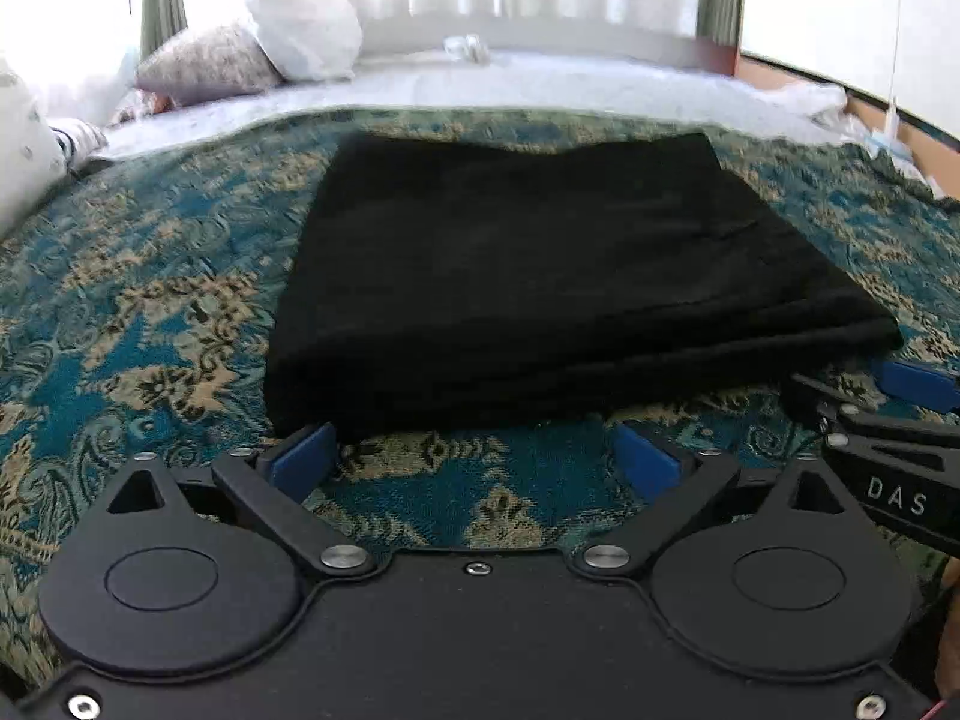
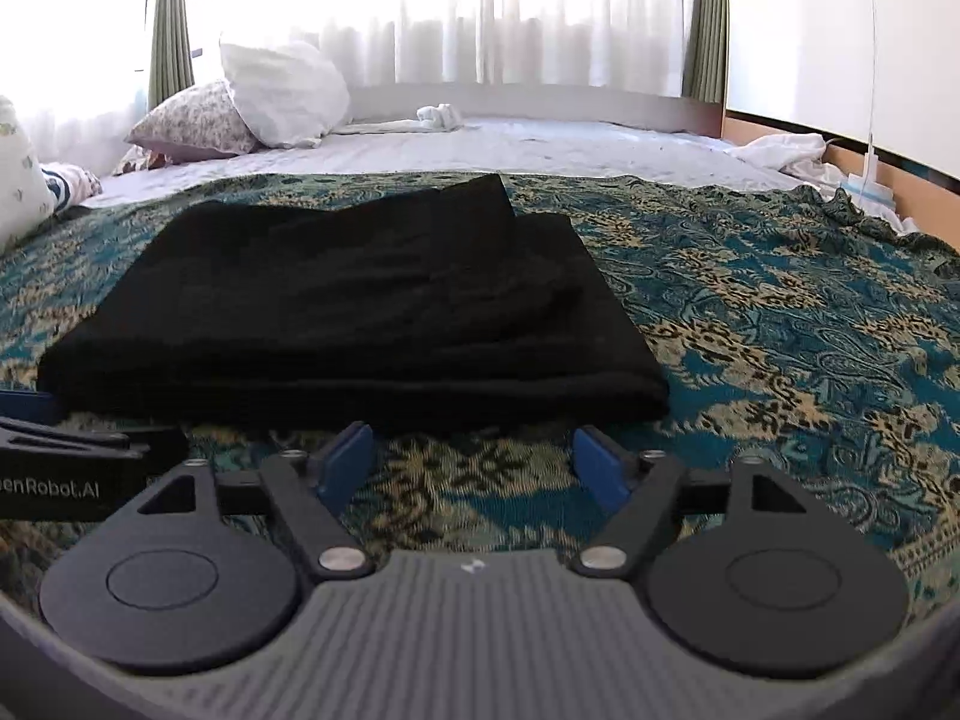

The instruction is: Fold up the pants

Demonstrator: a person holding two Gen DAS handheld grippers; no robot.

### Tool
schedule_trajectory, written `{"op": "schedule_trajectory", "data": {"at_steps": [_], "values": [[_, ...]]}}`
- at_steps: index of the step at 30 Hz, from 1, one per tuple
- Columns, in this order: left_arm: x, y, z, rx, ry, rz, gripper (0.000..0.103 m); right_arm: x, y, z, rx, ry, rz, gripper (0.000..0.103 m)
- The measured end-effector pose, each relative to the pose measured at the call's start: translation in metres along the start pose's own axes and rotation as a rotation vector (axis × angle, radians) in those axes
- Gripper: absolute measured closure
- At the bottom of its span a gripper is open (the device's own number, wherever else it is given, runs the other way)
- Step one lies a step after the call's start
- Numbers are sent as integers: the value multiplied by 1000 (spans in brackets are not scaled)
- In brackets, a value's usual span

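Two wrist-cam views over a bed w/ a teal and tan patterned bedspread (image 1: 150, 276). Black pants (image 1: 540, 276) lie on it, already folded into a compact, roughly rectangular stack of several layers, edges fairly even; in the right view one upper layer sits slightly offset at the far end, so the top corner isn't flush. Judging by this, the folding looks done or nearly so; at most a small tidy-up of that offset layer may be left. Left gripper (image 1: 480, 462): jaws spread wide, blue pads showing, nothing between them, only bedspread. Right gripper (image 2: 474, 468): also spread wide and empty. Neither tool is touching the cloth as far as can be seen. The pants sit just beyond the fingertips of both, the near folded edge running across in front of them; in the left view the stack is centre to right, in the right view centre to left, so the two tools flank its near edge side by side. Pillows (image 2: 252, 108) and bright curtained window in bkgd, well apart from the work.
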State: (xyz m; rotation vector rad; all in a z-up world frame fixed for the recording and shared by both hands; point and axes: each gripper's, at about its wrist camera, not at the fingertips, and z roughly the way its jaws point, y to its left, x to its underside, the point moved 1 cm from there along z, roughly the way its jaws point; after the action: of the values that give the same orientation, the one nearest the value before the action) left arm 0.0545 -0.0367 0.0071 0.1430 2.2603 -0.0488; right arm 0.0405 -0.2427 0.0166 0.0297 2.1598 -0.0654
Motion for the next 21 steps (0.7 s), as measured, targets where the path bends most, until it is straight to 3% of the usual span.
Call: {"op": "schedule_trajectory", "data": {"at_steps": [10, 21], "values": [[2, 1, 4, -34, -4, -27, 0, 11, 2, -4, -4, 6, -39, 0], [3, 8, 6, -58, -14, -68, 0, 15, 6, -6, -5, -2, -62, 0]]}}
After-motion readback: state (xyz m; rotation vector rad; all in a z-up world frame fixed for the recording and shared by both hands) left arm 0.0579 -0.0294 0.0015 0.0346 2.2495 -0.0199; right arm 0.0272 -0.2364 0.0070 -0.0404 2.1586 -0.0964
